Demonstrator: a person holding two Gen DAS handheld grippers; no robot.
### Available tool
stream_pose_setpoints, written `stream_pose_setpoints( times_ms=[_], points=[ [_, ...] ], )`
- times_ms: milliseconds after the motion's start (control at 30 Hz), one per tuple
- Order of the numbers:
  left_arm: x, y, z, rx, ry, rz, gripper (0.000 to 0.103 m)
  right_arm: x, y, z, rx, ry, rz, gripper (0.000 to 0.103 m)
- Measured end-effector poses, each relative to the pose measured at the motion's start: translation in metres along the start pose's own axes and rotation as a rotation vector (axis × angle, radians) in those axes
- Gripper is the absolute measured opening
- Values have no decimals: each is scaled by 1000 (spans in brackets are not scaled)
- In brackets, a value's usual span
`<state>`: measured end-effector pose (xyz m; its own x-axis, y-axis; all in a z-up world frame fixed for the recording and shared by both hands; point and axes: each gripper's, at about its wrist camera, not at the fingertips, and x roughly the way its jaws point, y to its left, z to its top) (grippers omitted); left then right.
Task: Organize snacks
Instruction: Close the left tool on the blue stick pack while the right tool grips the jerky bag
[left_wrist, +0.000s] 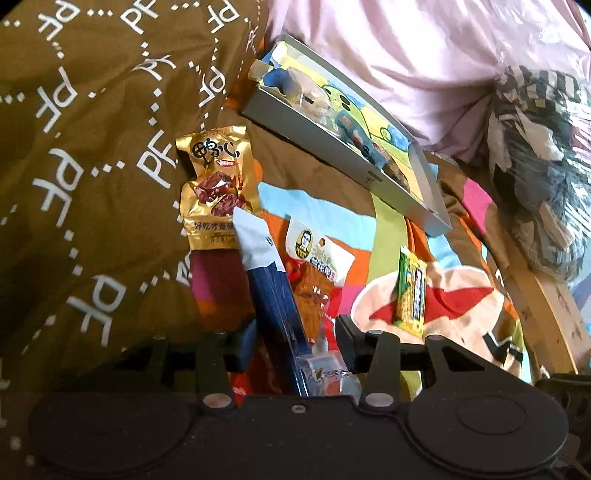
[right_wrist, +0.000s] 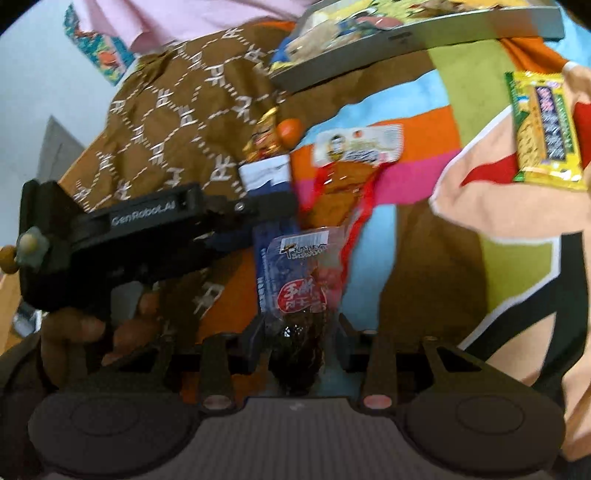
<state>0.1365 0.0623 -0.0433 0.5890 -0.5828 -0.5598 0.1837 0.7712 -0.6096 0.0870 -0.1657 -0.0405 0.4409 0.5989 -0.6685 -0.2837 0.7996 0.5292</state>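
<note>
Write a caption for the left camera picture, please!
Left tool straddling a blue packet, snacks and box ahead.

The brown quilt (left_wrist: 92, 155) carries a repeated white "PF" monogram joined by dotted lines. In the right wrist view, the black body of the left gripper (right_wrist: 280, 206) bears "GenRobot.AI" in pale letters. The gold snack packet (left_wrist: 216, 184) shows large Chinese characters, partly legible as 鸭心. Print on the other packets is too small or blurred to read.
</note>
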Motion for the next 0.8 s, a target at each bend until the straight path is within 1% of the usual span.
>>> stream_pose_setpoints(
  times_ms=[100, 167, 300, 400, 500, 600, 667, 700, 800],
  points=[
    [-5, -4, -4, 28, 11, 21, 47, -5, 2, -5, -15, 3, 6, 43],
    [-3, -5, -6, 44, 24, 31, 47, -8, 4, -5, -31, -3, -16, 43],
    [8, -4, -11, 69, 57, 54, 49, -16, 9, -6, -90, -29, -111, 43],
    [13, -5, -11, 81, 56, 61, 54, -23, 12, -7, -158, -55, -200, 43],
    [15, -8, -12, 95, 55, 61, 61, -27, 12, -9, -203, -68, -274, 43],
    [19, -14, -15, 136, 58, 72, 67, -25, 13, -10, -239, -62, -326, 43],
    [21, -18, -17, 166, 65, 80, 73, -23, 13, -11, -254, -51, -342, 45],
    [23, -20, -18, 185, 69, 84, 74, -21, 14, -11, -256, -49, -344, 45],
    [24, -24, -21, 226, 68, 105, 74, -19, 16, -12, -269, -46, -345, 52]
  ],
)
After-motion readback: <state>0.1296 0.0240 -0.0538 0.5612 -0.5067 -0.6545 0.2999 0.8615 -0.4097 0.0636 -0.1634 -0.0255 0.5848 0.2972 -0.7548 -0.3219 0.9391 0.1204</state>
